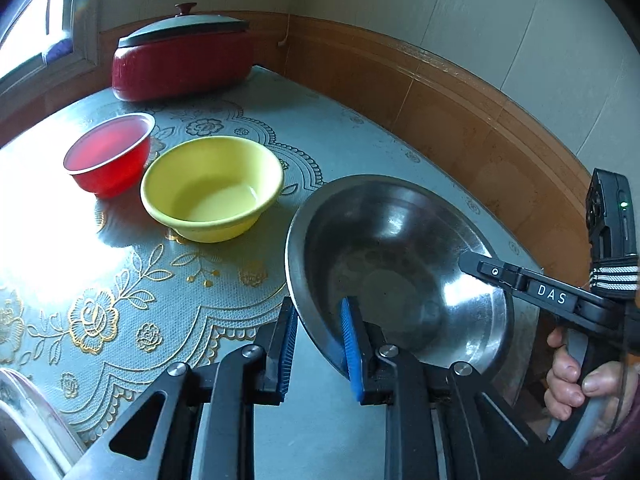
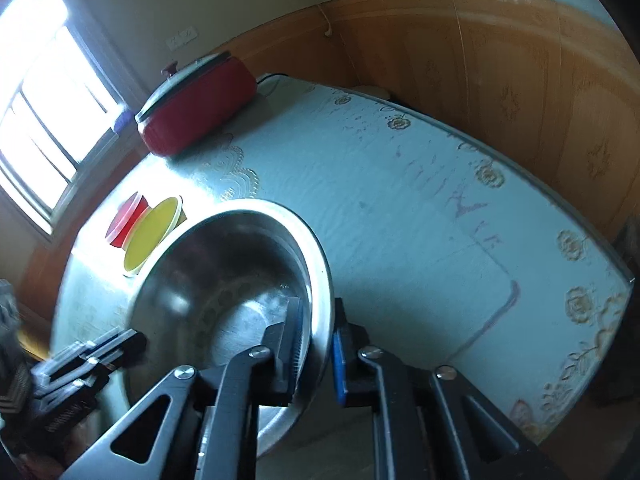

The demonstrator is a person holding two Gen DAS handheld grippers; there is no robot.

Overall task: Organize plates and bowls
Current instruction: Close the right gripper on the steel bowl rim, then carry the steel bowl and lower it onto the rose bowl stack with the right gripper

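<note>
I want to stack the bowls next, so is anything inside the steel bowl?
The steel bowl holds no dishes or food. Only the inner finger of the left tongs reaches over its near rim, hiding a strip of wall. The right tongs straddle the opposite rim.

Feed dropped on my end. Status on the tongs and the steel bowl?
Left tongs straddle steel bowl near rim, not clamped. Right tongs grip opposite rim. Yellow bowl, red bowl sit beyond, apart from it.
</note>
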